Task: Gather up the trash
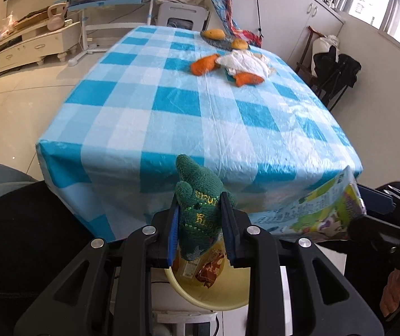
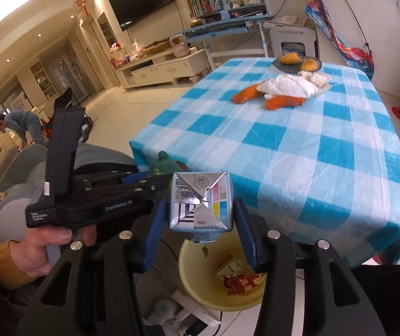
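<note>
My left gripper is shut on a green plush toy and holds it above a yellow bin that stands on the floor below the table's near edge. My right gripper is shut on a drink carton and holds it over the same yellow bin, which has wrappers inside. The carton also shows at the right of the left wrist view. The left gripper and the green toy show at the left of the right wrist view.
The table has a blue checked cloth. At its far end lie a white and orange plush duck and a dark plate with yellow pieces. Chairs stand to the right. A person bends far left.
</note>
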{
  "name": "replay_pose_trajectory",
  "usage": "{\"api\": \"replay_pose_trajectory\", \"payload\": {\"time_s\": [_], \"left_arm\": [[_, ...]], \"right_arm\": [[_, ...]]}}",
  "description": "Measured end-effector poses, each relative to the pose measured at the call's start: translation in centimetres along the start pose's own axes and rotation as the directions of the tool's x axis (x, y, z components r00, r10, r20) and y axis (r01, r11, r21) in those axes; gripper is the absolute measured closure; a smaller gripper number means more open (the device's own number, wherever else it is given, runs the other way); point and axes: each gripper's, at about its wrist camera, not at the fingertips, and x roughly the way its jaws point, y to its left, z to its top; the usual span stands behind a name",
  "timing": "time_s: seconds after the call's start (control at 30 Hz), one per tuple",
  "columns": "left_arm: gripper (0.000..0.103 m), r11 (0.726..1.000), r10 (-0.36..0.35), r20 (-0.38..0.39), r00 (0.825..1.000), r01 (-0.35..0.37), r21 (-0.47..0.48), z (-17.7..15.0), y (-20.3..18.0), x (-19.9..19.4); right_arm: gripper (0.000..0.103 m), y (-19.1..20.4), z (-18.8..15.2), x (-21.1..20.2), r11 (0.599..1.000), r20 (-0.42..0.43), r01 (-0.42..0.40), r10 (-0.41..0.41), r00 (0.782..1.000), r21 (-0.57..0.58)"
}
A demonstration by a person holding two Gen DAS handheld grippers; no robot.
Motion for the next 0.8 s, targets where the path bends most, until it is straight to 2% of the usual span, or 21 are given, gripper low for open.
{"api": "replay_pose_trajectory", "payload": {"time_s": [0.07, 0.13, 0.2, 0.23, 0.33, 0.4, 0.47, 0.57, 0.8], "left_arm": [[0.076, 0.999, 0.015, -0.048, 0.999, -0.013, 0.034, -0.7, -0.6, 1.0], [0.068, 0.998, 0.038, -0.072, 0.997, -0.034, 0.053, -1.1, -0.8, 1.7], [0.056, 0.998, 0.054, -0.059, 0.997, -0.052, 0.047, -1.3, -0.7, 1.5], [0.053, 0.998, 0.055, -0.039, 0.998, -0.053, 0.039, -1.3, -0.5, 1.1], [0.042, 0.996, 0.083, 0.080, 0.993, -0.085, 0.023, -0.7, -0.1, -0.9], [0.028, 0.991, 0.132, 0.179, 0.975, -0.136, 0.008, -0.6, 0.3, -2.5], [0.020, 0.984, 0.177, 0.250, 0.952, -0.178, -0.019, -0.5, 0.8, -3.7], [0.014, 0.976, 0.219, 0.292, 0.931, -0.211, -0.059, -0.1, 1.5, -4.5], [0.008, 0.968, 0.250, 0.264, 0.931, -0.233, -0.095, 0.3, 2.5, -4.0]], "right_arm": [[0.053, -0.8, -0.8, 1.4, 0.999, -0.055, 0.026, -0.025, 0.998, 0.030], [0.050, -1.4, -0.9, 1.4, 0.997, -0.039, 0.048, -0.046, 0.998, 0.058], [0.034, -1.9, -0.7, 0.6, 0.994, 0.021, 0.066, -0.068, 0.997, 0.083], [0.026, -2.1, -0.9, 0.2, 0.992, 0.051, 0.089, -0.094, 0.994, 0.091], [0.024, -2.5, -1.1, -0.5, 0.981, 0.100, 0.143, -0.156, 0.983, 0.128], [0.019, -2.6, -1.1, -0.7, 0.971, 0.116, 0.188, -0.206, 0.972, 0.146], [0.017, -2.6, -1.0, -0.8, 0.964, 0.128, 0.217, -0.237, 0.963, 0.152], [0.013, -2.6, -0.7, -0.6, 0.957, 0.136, 0.251, -0.270, 0.953, 0.146], [0.011, -2.3, -0.6, 0.6, 0.949, 0.091, 0.296, -0.306, 0.948, 0.109]]}}
